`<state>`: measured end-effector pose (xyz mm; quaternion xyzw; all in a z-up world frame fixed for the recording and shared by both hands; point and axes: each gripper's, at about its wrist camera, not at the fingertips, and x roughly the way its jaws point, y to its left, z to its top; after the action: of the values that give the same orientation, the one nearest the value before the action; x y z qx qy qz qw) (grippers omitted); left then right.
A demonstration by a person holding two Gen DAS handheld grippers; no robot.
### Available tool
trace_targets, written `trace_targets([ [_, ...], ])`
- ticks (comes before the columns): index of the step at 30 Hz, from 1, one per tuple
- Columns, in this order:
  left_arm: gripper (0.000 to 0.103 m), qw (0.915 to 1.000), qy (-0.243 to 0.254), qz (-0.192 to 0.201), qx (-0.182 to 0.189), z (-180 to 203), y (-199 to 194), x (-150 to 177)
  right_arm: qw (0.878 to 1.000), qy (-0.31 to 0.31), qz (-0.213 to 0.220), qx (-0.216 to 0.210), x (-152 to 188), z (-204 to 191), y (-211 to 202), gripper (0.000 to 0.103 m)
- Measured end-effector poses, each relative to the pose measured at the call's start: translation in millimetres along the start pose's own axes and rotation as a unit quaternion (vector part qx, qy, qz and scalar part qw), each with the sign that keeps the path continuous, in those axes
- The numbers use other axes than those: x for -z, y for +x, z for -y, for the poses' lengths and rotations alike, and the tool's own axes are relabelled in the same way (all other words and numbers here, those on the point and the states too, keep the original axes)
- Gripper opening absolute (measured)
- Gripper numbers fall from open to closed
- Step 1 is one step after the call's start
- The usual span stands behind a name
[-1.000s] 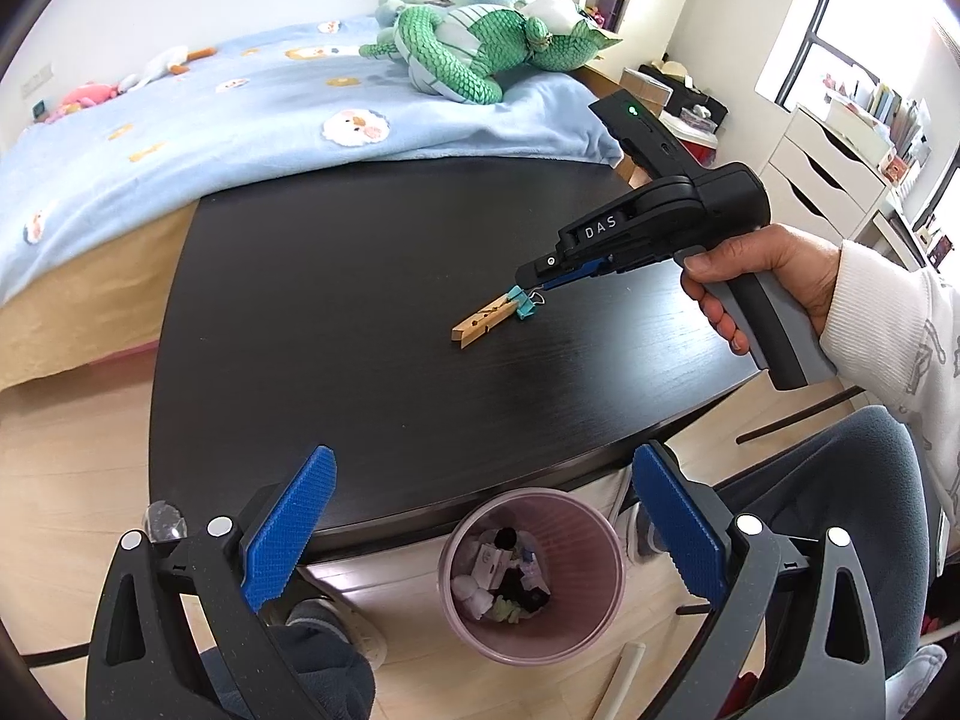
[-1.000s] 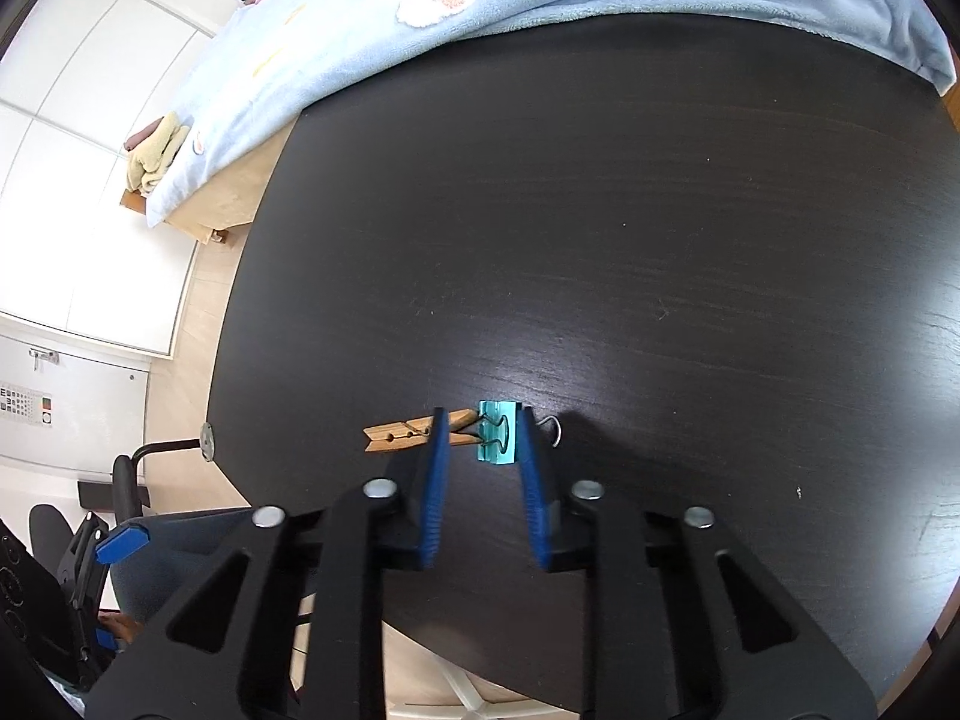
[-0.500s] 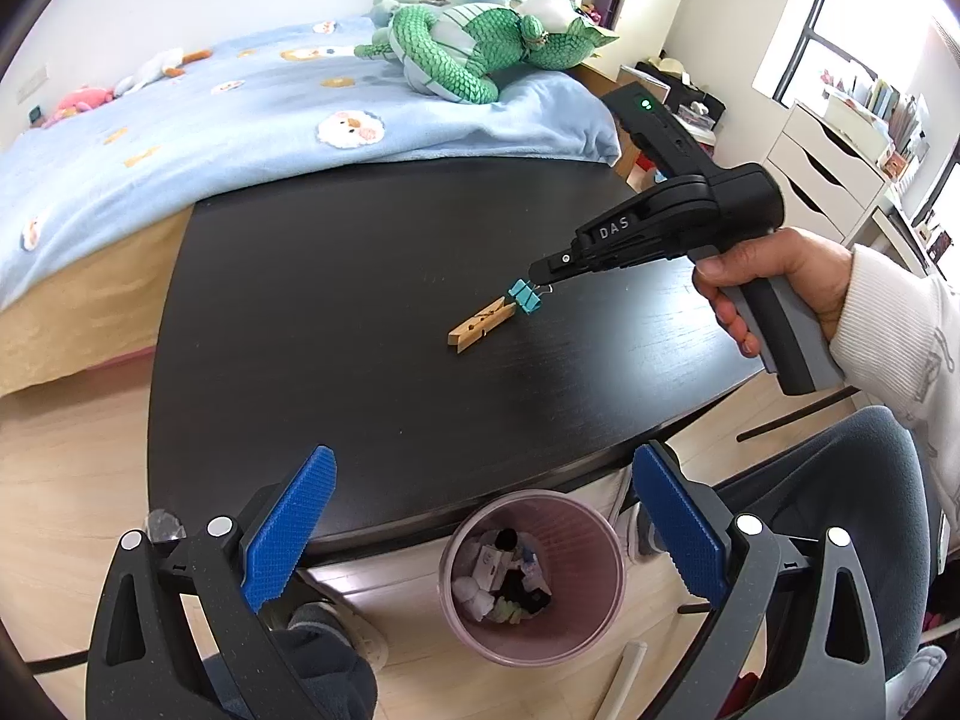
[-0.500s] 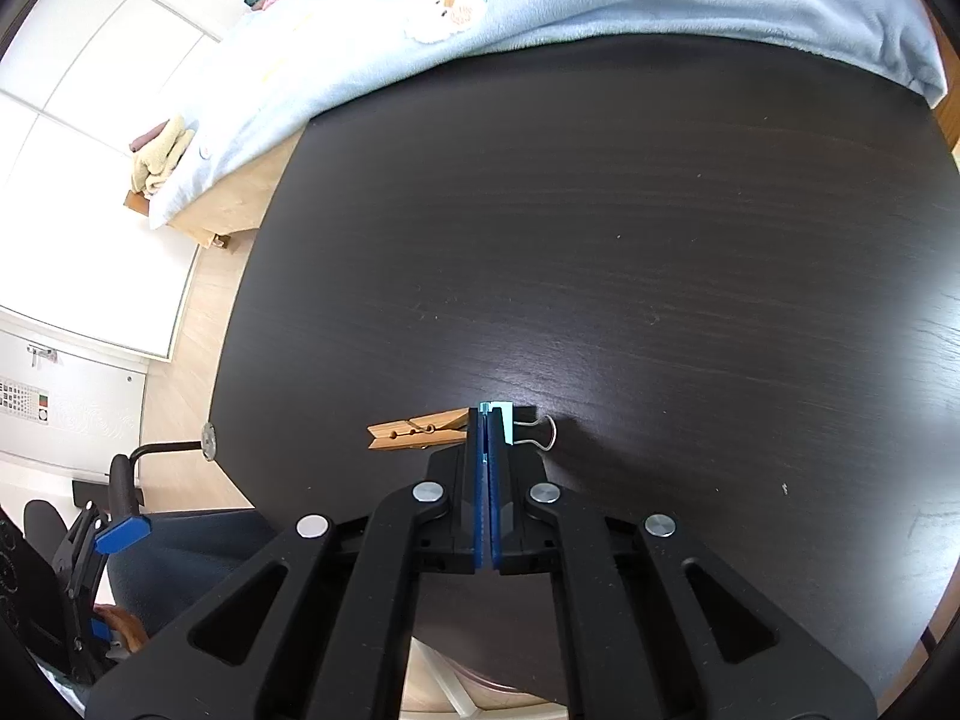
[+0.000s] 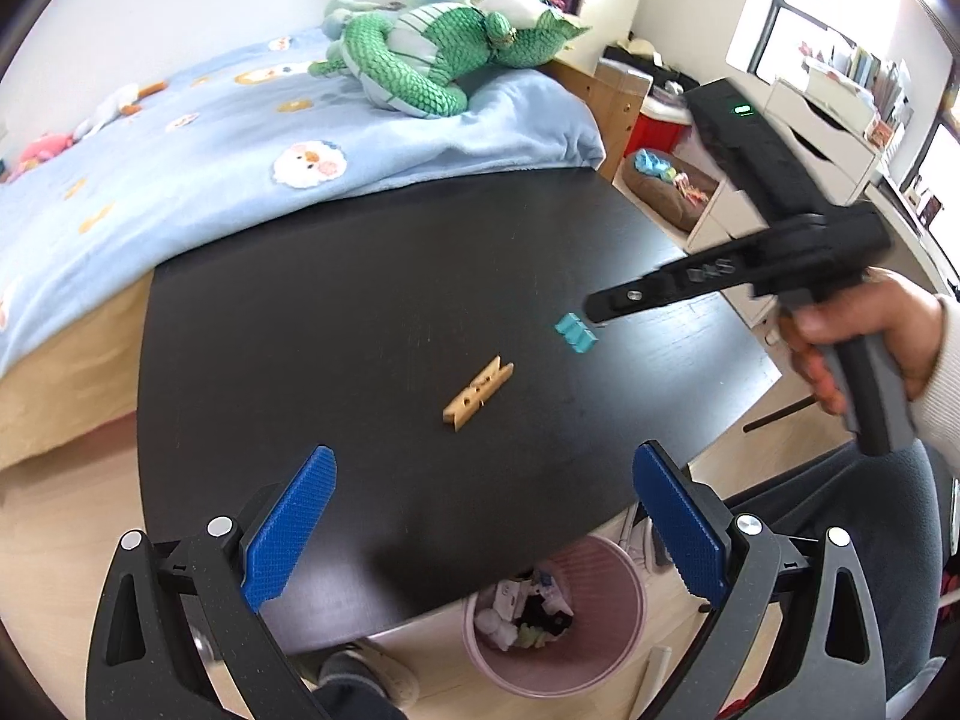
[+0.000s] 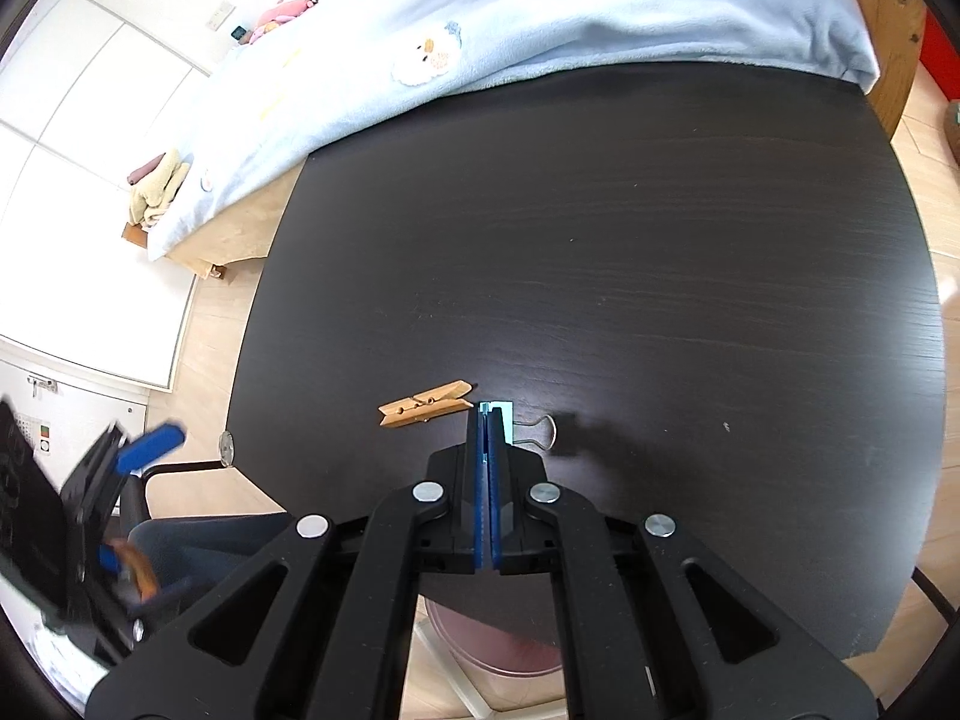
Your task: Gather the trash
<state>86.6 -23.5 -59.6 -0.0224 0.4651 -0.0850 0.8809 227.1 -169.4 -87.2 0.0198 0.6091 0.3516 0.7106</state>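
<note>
Your right hand-held gripper [image 6: 485,420] has clamped teal binder clip [image 5: 575,333], lifted it off tabletop [image 5: 360,276]; left hand-held gripper [image 5: 480,534] open, empty; clothespin [image 5: 478,393] left, pink bin [image 5: 555,618] waits below

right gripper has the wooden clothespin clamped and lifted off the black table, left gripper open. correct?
Not quite: the right gripper is shut on the teal binder clip, lifted; the wooden clothespin lies on the black table. Left wrist view shows it. Left gripper is open.

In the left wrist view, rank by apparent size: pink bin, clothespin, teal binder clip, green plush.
1. green plush
2. pink bin, partly hidden under the table edge
3. clothespin
4. teal binder clip

Differing camera distances make true sizes unsure.
</note>
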Motion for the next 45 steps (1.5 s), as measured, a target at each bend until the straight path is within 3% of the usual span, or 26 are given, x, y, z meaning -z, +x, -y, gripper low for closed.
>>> trace_targets([
  [14,0.094,0.9917,0.088,-0.093,-0.007,-2.1,92.8,-37.5,0.999,-0.016,0.001,0.031,11.0,5.3,-15.9,0.001],
  [21,0.055,0.9863,0.093,-0.136,0.002,-2.1,124.3,-35.0,0.999,-0.017,-0.004,0.036,15.2,8.9,-15.0,0.001],
  [28,0.033,0.9866,0.083,-0.141,-0.001,1.0,128.7,-28.9,0.999,-0.016,-0.005,0.035,17.0,12.4,-11.9,0.001],
  [30,0.020,0.9870,0.078,-0.140,-0.008,0.8,127.6,-27.9,0.999,-0.018,-0.005,0.036,17.4,11.3,-10.2,0.001],
  [32,0.013,0.9869,0.073,-0.143,-0.011,0.1,127.4,-27.6,0.999,-0.022,-0.004,0.039,18.1,9.5,-9.0,0.001],
  [40,0.013,0.9894,0.051,-0.133,-0.027,-5.0,114.1,-23.2,0.998,-0.037,0.008,0.056,25.7,-0.7,-15.0,0.001],
  [45,0.013,0.9927,0.038,-0.108,-0.040,-2.5,85.2,-20.3,0.996,-0.053,0.027,0.073,33.4,-12.6,-27.5,0.001],
])
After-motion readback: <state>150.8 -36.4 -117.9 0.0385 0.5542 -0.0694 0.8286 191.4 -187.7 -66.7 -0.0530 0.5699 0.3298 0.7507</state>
